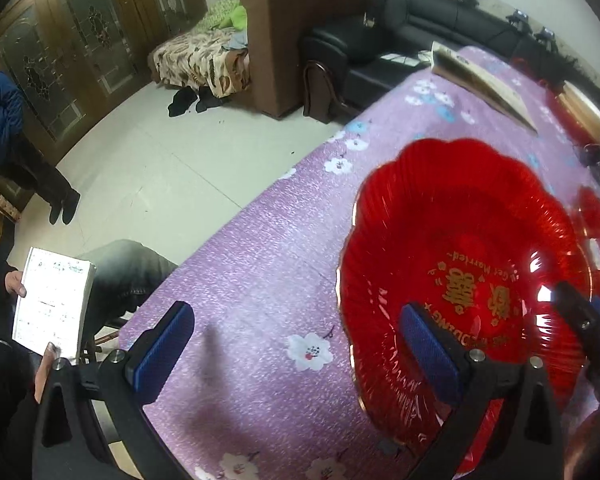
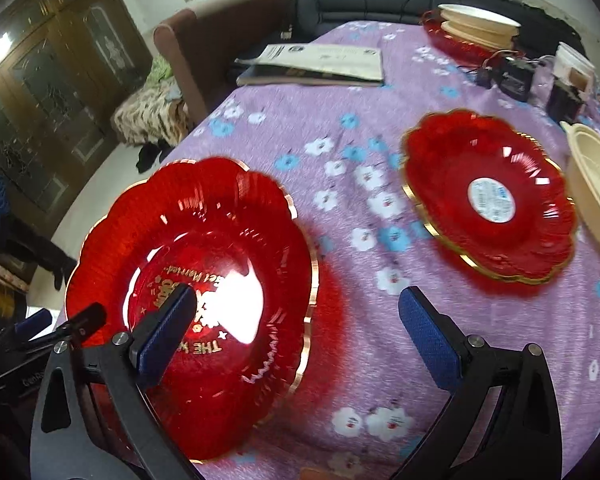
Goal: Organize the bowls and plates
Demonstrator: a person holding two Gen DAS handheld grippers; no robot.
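Observation:
A red scalloped plate with gold lettering (image 1: 460, 272) lies on the purple flowered tablecloth (image 1: 260, 272); it also shows in the right wrist view (image 2: 204, 280). My left gripper (image 1: 296, 344) is open, its right finger over the plate's near side. My right gripper (image 2: 300, 332) is open, its left finger over the same plate. A second red plate with a white label (image 2: 488, 196) sits on another one to the right. A cream bowl (image 2: 596, 188) is at the right edge.
A book (image 2: 316, 64) lies at the table's far side. Stacked cream bowls on a red plate (image 2: 476, 28), black devices and a white cup (image 2: 572, 64) stand at the far right. A seated person with papers (image 1: 52, 300) is left of the table.

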